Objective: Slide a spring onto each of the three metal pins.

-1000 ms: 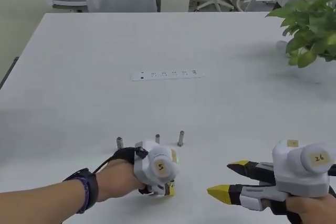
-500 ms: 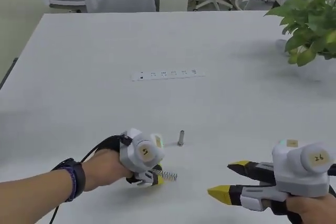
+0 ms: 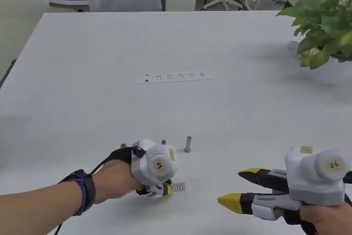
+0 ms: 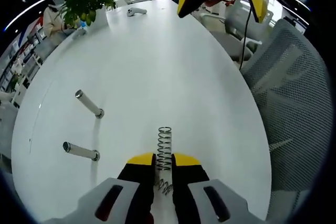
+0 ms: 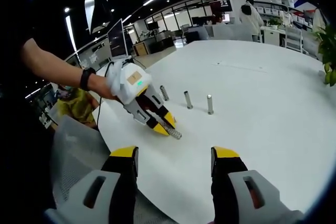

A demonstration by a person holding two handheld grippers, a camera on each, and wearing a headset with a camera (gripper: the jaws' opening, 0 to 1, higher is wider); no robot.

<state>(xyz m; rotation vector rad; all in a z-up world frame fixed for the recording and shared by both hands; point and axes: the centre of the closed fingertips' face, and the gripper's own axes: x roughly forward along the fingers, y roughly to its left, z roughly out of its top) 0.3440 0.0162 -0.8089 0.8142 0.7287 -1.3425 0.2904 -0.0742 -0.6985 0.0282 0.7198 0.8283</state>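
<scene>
- Your left claw (image 4: 164, 158) is clamped on a thin coiled spring (image 4: 165, 145), low over the table (image 4: 157, 51), near three upright metal pins (image 5: 187, 99).
- Your right claw (image 5: 175, 155) stands apart, jaws wide.

Silvery coiled wire spring (image 4: 165, 145); grey metal cylinder pins (image 4: 89, 103); plain white tabletop (image 4: 157, 51) — bright green leafy plant (image 3: 322, 20).

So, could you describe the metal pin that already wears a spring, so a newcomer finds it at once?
On the big white table, three short silver metal pins stand in a row just beyond the yellow-tipped left gripper, which pinches a loose wire spring. Take the end pin nearest that gripper. It alone carries a grey coil around it; its two neighbours are bare and smooth.
</scene>
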